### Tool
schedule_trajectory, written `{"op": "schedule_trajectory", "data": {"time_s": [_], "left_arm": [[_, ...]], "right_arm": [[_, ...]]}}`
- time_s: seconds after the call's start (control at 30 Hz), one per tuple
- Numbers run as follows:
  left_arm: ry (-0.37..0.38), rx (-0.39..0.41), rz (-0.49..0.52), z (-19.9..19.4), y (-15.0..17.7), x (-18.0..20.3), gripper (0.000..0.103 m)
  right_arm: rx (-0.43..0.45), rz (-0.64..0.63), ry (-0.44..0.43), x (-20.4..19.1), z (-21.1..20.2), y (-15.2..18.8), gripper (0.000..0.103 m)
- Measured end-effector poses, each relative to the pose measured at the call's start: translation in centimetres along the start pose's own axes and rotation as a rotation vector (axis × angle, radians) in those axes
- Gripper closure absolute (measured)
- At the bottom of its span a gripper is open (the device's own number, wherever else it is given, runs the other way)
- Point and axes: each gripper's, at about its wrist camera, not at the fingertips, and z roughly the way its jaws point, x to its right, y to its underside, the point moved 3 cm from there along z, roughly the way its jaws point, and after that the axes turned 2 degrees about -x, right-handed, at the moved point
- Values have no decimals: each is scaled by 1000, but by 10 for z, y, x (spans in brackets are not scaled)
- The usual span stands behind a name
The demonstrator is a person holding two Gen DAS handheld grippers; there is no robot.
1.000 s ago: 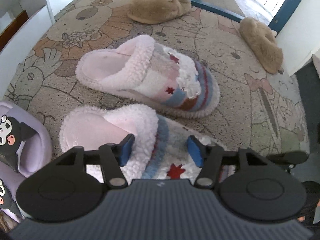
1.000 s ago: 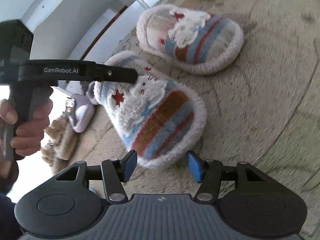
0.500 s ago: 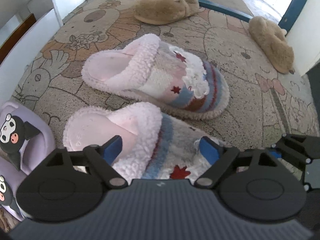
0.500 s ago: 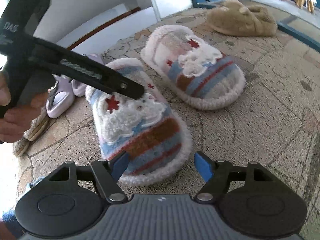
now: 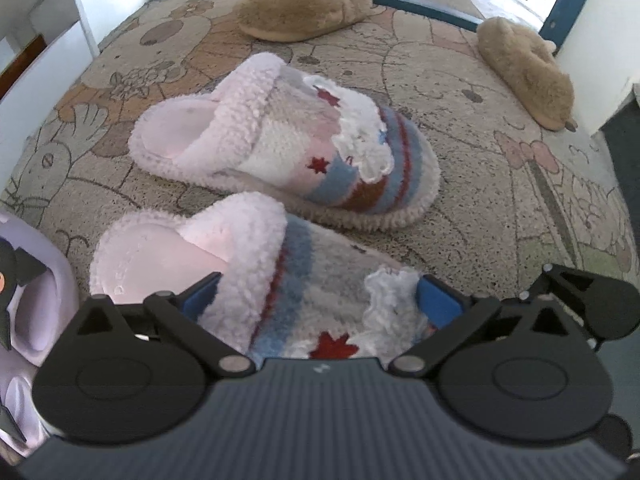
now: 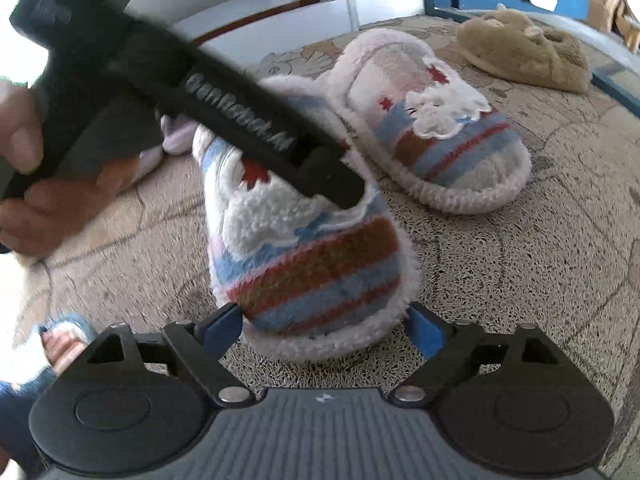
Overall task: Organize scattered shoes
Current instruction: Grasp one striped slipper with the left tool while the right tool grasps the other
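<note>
Near striped slipper (image 5: 288,280) taken as landmark; it rests flat on the patterned mat (image 5: 500,208), toe toward the right wrist camera.

Left tool (image 5: 318,300): jaws have just been opening and now stand wide, straddling the near striped slipper across its upper. Blue pads (image 5: 436,300) sit beside the fleece on either side; no squeeze visible, so released.

Right tool (image 6: 322,328): jaws have also just been opening, now spread to either side of the same slipper's toe (image 6: 316,276). Pads not pressing in; released.

Second striped slipper (image 5: 288,140) lies just beyond the landmark, roughly parallel, a narrow strip of mat between them; not touching as far as can be seen.

Two brown plush slippers: one (image 5: 304,4) well beyond the landmark near the blue door frame (image 5: 420,4), the other (image 5: 524,72) far off to the right by the wall, the two well apart.

Lilac sandal (image 5: 36,304) with a cartoon face, just left of the landmark's heel.

Right wrist view: a hand (image 6: 36,184) grips the left tool's handle above the landmark. Motion blur there.
</note>
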Motion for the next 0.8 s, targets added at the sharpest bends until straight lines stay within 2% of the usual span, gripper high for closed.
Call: {"op": "schedule_trajectory", "data": {"time_s": [0.1,0.2,0.33,0.43,0.53,0.7,0.8], "left_arm": [[-3,20,29,-2,0,3,11],[13,21,14,-3,-2,-1,18],[31,17,1,-4,-3,-3,23],[21,35,44,-5,1,4,26],[3,57,94,-7,5,11,29],[20,43,54,-10,0,-2,38],[9,48,52,-15,-2,-6,39]], "right_arm": [[12,7,6,0,-1,-1,9],[28,37,-10,6,-3,-1,13],[30,49,-1,4,-4,0,13],[16,73,-11,4,-1,3,8],[12,76,-10,3,5,5,9],[54,113,-19,2,0,7,15],[76,134,-45,-1,-3,2,15]]}}
